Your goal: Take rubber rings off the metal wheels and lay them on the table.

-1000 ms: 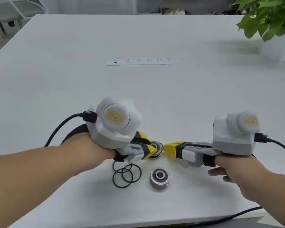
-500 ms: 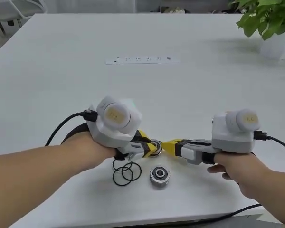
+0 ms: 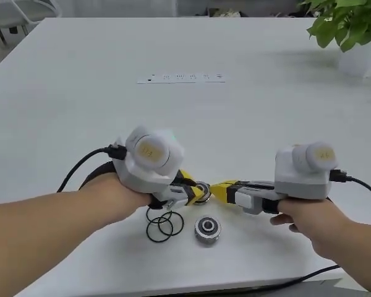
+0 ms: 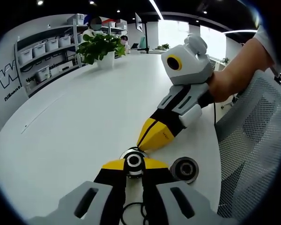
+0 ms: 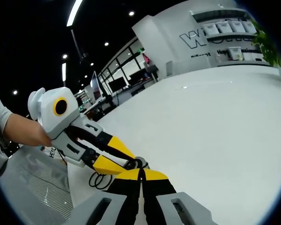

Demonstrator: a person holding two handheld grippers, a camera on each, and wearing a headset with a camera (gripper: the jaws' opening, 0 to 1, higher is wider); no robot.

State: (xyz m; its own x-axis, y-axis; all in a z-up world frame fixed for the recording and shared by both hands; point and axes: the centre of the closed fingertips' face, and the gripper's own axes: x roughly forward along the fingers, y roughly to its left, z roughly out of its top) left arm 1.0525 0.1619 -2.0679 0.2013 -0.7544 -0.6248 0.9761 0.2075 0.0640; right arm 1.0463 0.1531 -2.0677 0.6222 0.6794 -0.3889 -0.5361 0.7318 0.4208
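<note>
My left gripper (image 3: 196, 193) is shut on a small metal wheel (image 3: 203, 190) and holds it just above the table; in its own view the yellow jaws grip the wheel (image 4: 133, 159) by its sides. My right gripper (image 3: 215, 190) comes in from the right with its jaws shut. Its tips (image 5: 141, 171) press against the wheel's rim (image 5: 139, 162). I cannot make out whether a ring is pinched there. A second wheel (image 3: 208, 228) lies flat on the table below them. A few loose black rubber rings (image 3: 165, 225) lie to its left.
A white power strip (image 3: 182, 78) lies in the middle of the white table (image 3: 80, 111). A potted plant (image 3: 349, 31) stands at the far right corner. Cables trail from both grippers toward the near edge. A mesh chair (image 4: 257, 154) stands beside the table.
The right gripper has crept slightly left toward the held wheel. The left gripper, the wheel and the things on the table stay as they were.
</note>
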